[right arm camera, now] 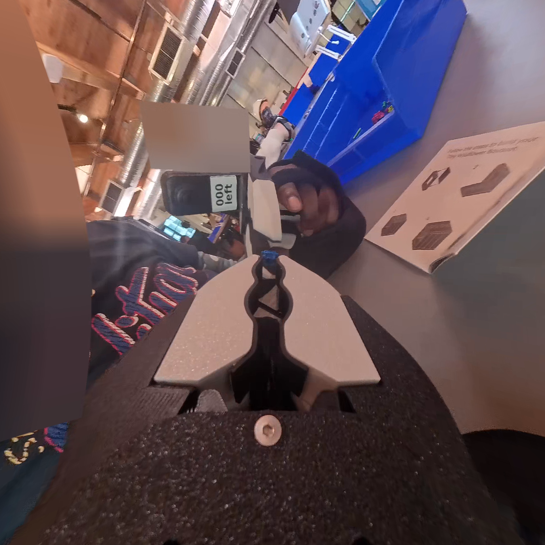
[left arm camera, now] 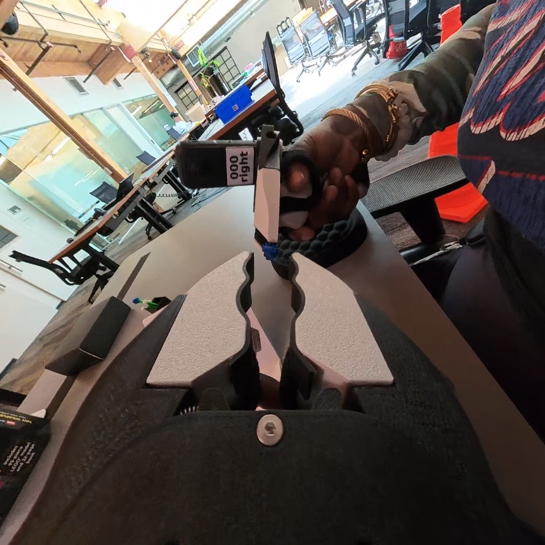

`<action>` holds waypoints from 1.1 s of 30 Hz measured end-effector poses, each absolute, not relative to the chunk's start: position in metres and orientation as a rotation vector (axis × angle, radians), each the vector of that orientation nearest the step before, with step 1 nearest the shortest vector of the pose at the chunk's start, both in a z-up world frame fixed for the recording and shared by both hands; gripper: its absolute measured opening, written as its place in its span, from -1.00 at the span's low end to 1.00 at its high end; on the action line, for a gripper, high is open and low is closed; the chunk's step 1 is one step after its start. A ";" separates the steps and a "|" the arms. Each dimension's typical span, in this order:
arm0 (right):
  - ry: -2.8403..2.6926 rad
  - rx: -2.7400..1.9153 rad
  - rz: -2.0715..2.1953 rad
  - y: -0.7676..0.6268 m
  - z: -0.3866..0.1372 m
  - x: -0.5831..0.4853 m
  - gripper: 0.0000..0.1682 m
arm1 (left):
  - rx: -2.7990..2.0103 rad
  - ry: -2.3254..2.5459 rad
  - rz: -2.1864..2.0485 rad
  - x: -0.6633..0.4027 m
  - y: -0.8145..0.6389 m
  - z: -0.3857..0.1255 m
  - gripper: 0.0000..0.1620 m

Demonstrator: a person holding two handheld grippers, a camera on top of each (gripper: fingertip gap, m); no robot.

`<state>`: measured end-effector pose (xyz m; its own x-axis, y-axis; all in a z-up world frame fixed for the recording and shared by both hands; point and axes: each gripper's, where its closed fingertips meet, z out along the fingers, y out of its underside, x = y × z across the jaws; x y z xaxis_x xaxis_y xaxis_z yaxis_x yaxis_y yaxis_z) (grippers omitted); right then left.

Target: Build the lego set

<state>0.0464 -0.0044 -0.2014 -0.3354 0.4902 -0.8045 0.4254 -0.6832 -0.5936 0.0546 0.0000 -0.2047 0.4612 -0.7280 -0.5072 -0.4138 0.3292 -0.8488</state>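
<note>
In the left wrist view, a dark box with pale print [left arm camera: 20, 460] lies at the 8 o'clock edge, and a plain black block [left arm camera: 97, 330] sits on the grey bench [left arm camera: 206, 224] toward 9 o'clock. Just right of that block, a small built flower with a blue head and green stem [left arm camera: 145, 303] stands beside a dark holder. At the centre, the left claw [left arm camera: 271, 265] has its two grey fingers parted with a clear gap and nothing between them. Straight beyond that gap, at 12 o'clock from the tips, the right claw [left arm camera: 269, 249] points down and pinches a small blue lego piece [left arm camera: 270, 250] at its tip, raised off the bench. The hand [left arm camera: 330, 177] holding that tool, with gold bracelets at the wrist, is toward 1 o'clock, and a black dimpled pad [left arm camera: 318, 244] lies under it. In the right wrist view, the right claw [right arm camera: 269, 259] is closed on the same blue lego piece [right arm camera: 269, 256], which sticks out just past the fingertips at centre. Behind it, the left tool and its gloved hand [right arm camera: 312, 203] are at 12 o'clock. An open instruction booklet [right arm camera: 460, 203] rests on the bench at 2 o'clock, with blue bins [right arm camera: 398, 88] beyond it toward 1 o'clock.
</note>
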 end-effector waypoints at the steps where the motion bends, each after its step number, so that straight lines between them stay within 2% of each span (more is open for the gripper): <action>1: -1.219 -1.785 2.242 -0.006 -0.200 0.047 -0.90 | -1.286 1.157 -0.272 0.056 0.000 -0.205 -0.75; 10: -1.207 -1.802 2.315 -0.011 -0.202 0.047 -0.90 | -1.246 1.172 -0.284 0.059 -0.004 -0.203 -0.86; 33: -1.378 -1.773 2.343 -0.025 -0.199 0.049 -0.90 | -1.228 1.198 -0.391 0.064 -0.016 -0.203 -0.87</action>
<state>0.0493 -0.0247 -0.1987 -0.3991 0.3879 -0.8308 0.5378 -0.6348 -0.5548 0.0637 -0.0156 -0.2029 0.3906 -0.7829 -0.4843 -0.3463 0.3625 -0.8652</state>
